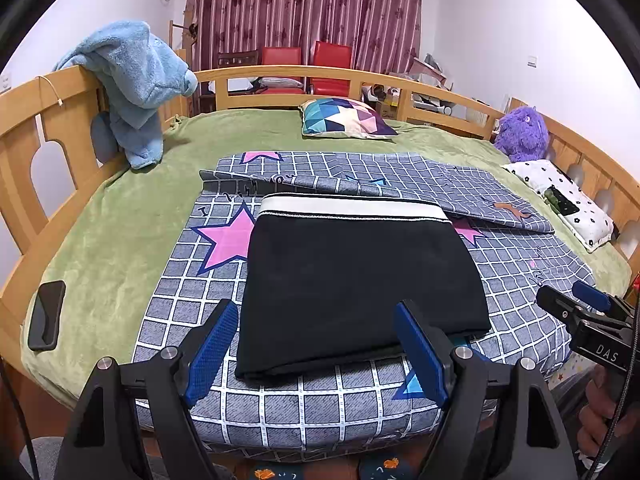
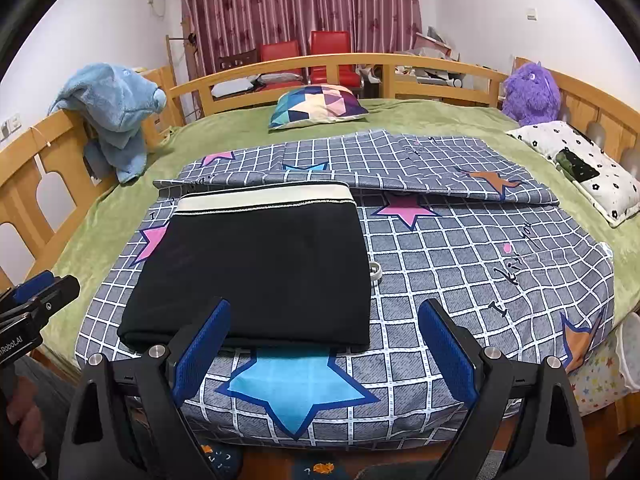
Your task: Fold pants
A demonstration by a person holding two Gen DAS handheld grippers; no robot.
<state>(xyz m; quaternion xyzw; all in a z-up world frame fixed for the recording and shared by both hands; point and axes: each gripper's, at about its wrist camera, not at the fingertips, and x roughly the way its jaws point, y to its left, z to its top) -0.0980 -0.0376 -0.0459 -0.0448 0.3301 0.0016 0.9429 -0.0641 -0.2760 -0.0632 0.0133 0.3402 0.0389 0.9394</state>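
Left hand-held gripper [image 1: 316, 354]: hovering released, straddling the near pants edge.
Right hand-held gripper [image 2: 322, 354]: hovering released, empty.
Pants [image 1: 360, 280]: lying folded on quilt [image 2: 460, 264].

Pants [image 1: 360, 280] lie on quilt [image 1: 280, 404], pillow [image 1: 346, 118] behind.

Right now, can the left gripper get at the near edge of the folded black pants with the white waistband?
Probably yes. The left gripper is open, and the near edge of the folded black pants lies between its fingers with nothing in the way. The right gripper is off to the side.
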